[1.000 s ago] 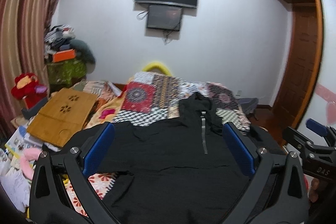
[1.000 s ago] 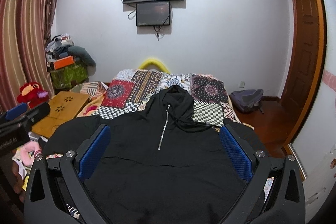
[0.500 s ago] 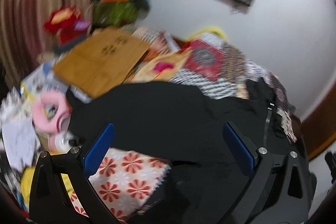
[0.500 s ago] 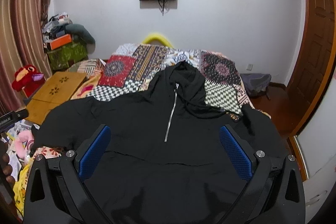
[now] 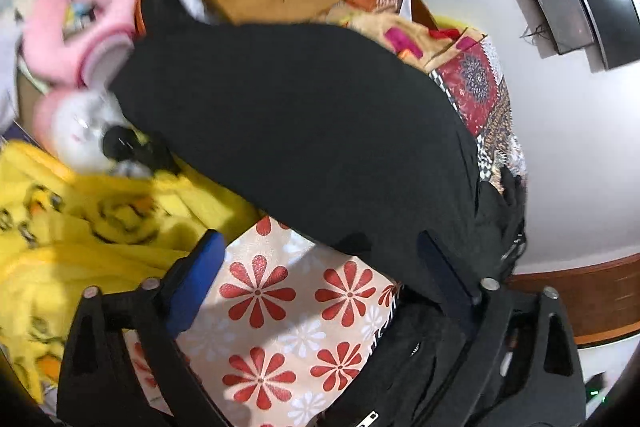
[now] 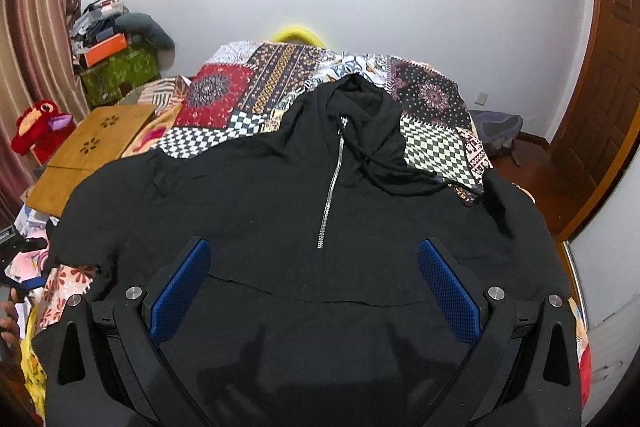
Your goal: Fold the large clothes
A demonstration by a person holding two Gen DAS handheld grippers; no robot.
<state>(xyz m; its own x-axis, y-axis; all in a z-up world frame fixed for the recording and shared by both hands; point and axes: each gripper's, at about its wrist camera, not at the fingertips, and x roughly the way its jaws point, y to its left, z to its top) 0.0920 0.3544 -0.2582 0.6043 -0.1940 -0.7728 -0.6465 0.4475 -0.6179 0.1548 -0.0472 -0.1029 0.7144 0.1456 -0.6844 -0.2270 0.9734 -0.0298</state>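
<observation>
Closing over the sleeve (image 5: 280, 131) of the black hoodie (image 6: 320, 227) spread across the bed (image 6: 436, 143), left tool (image 5: 320, 255) with nothing yet pinched, right tool (image 6: 316, 275) released above the hem. Risking a snag of the floral sheet (image 5: 288, 311) at six o'clock, or the yellow blanket (image 5: 80, 219) at nine.

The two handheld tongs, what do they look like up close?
The left tongs and right tongs look alike: matte black plastic frames with triangular cut-outs, round silver bolts at the joints, and two fingers lined with blue textured pads. No cables or sleeves are visible.
</observation>
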